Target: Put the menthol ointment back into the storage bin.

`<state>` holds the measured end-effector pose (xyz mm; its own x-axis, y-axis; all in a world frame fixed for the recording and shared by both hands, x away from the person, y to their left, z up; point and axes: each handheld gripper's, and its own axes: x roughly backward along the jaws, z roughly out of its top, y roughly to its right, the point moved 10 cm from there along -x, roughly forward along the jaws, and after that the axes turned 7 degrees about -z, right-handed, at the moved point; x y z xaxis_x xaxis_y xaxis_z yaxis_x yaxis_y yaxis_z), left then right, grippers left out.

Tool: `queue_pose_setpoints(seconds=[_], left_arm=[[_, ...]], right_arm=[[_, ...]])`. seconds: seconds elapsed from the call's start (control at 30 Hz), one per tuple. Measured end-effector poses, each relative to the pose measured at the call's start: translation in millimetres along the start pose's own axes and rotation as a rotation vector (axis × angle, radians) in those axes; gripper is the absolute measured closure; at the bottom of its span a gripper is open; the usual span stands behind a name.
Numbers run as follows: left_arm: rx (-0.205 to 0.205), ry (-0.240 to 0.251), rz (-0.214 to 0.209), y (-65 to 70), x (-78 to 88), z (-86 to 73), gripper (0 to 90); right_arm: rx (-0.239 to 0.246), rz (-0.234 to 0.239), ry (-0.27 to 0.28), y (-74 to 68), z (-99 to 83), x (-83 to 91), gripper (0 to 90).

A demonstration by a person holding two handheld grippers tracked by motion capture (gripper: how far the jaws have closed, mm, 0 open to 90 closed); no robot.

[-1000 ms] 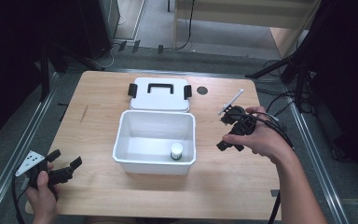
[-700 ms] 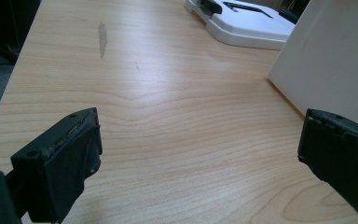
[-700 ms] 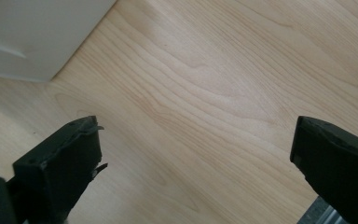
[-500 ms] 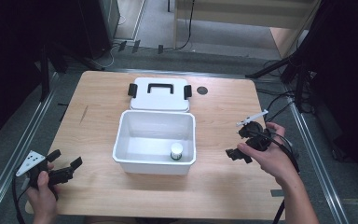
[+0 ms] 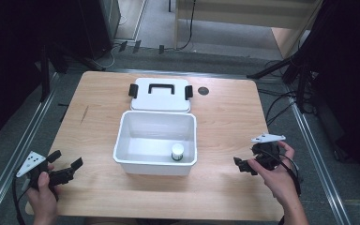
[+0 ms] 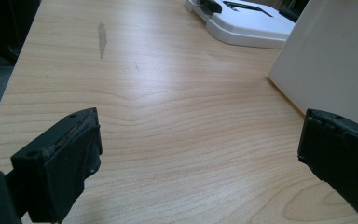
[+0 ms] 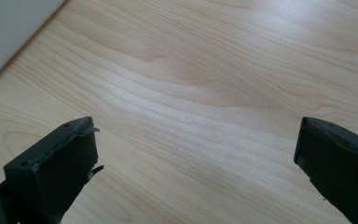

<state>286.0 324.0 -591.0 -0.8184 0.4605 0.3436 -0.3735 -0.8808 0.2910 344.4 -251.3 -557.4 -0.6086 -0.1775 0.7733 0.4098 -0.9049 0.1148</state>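
Holding my left gripper [image 5: 65, 169] and right gripper [image 5: 244, 165] wide apart and empty, I see the little jar [image 5: 177, 152] inside the white box [image 5: 157, 167], lid [image 5: 161, 94] lying behind it

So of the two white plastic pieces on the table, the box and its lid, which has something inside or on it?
The open white plastic box, nearer the person: a small white-capped container stands inside. The flat white lid with the black handle behind it carries nothing.
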Motion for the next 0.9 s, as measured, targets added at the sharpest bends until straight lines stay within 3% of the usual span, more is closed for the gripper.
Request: queue_pose_setpoints(seconds=[0.4, 0.9], left_arm=[[-0.004, -0.003, 0.002, 0.1, 0.0, -0.2, 0.1], [-0.011, -0.004, 0.004, 0.5, -0.2, -0.2, 0.1]], right_arm=[[-0.108, -0.029, 0.143, 19.8, -38.1, -10.6, 0.0], [-0.230, -0.072, 0.262, 47.5, -71.6, 3.3, 0.0]])
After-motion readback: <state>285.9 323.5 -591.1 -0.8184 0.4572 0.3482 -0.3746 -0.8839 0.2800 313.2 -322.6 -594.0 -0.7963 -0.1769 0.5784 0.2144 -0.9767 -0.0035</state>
